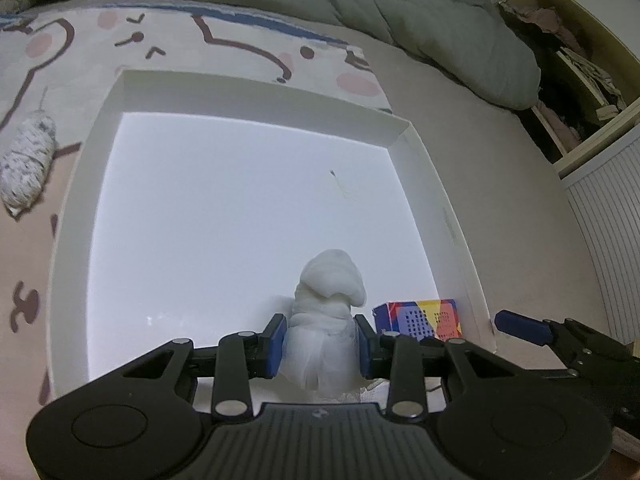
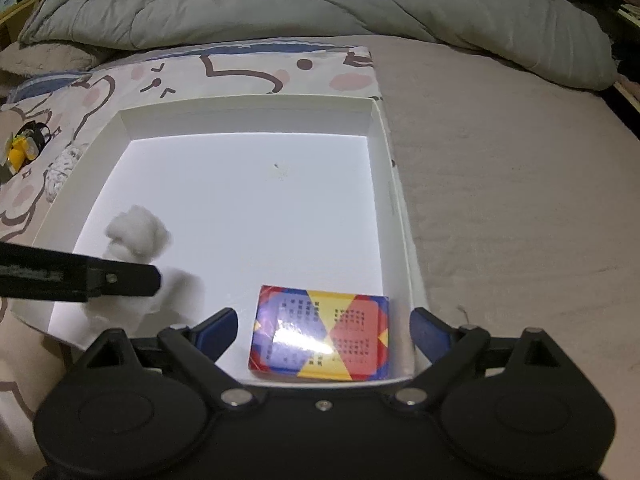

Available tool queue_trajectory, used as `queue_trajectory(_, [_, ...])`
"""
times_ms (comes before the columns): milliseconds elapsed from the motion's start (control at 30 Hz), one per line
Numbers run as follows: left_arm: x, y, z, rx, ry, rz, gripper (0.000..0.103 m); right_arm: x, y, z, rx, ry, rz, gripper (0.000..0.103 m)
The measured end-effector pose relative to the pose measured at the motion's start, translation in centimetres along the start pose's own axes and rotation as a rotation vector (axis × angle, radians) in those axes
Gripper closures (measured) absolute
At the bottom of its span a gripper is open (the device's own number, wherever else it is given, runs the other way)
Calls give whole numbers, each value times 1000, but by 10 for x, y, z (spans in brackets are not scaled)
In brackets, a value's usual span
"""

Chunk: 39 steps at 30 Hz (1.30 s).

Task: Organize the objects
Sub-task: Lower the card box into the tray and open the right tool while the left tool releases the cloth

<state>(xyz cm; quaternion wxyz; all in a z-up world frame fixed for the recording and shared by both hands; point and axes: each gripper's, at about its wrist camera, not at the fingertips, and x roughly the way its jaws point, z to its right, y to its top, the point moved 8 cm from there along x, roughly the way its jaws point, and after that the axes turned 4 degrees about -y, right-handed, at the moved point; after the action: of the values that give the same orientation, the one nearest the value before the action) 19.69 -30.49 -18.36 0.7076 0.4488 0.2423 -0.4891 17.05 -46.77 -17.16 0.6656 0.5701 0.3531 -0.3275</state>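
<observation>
A shallow white box (image 1: 444,184) lies on the bed; it also shows in the right wrist view (image 2: 384,184). My left gripper (image 1: 320,344) is shut on a rolled white cloth (image 1: 328,312) and holds it over the box's near edge. The cloth shows in the right wrist view (image 2: 136,236) at the box's left. A colourful small box (image 2: 320,332) lies in the white box's near right corner, also seen in the left wrist view (image 1: 420,316). My right gripper (image 2: 324,328) is open, its fingers either side of the colourful box, not touching it.
A speckled rolled sock (image 1: 28,160) lies on the patterned sheet left of the white box. A yellow and black object (image 2: 24,148) lies further left. A grey duvet (image 2: 280,0) is bunched behind. Shelves (image 1: 580,72) stand at the right.
</observation>
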Motion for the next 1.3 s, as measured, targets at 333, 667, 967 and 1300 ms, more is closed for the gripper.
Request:
queue_trajectory(333, [12, -3, 14, -63, -22, -13, 57, -12, 0, 10, 49, 1, -22, 14])
queue_trajectory(667, [17, -5, -3, -74, 19, -34, 41, -11, -5, 16, 79, -9, -40, 14])
queue_trajectory(967, [13, -2, -8, -91, 16, -22, 64, -14, -3, 15, 86, -11, -36, 14])
queue_trajectory(1300, [-6, 5, -5, 6, 54, -15, 64, -19, 2, 13, 103, -10, -26, 14])
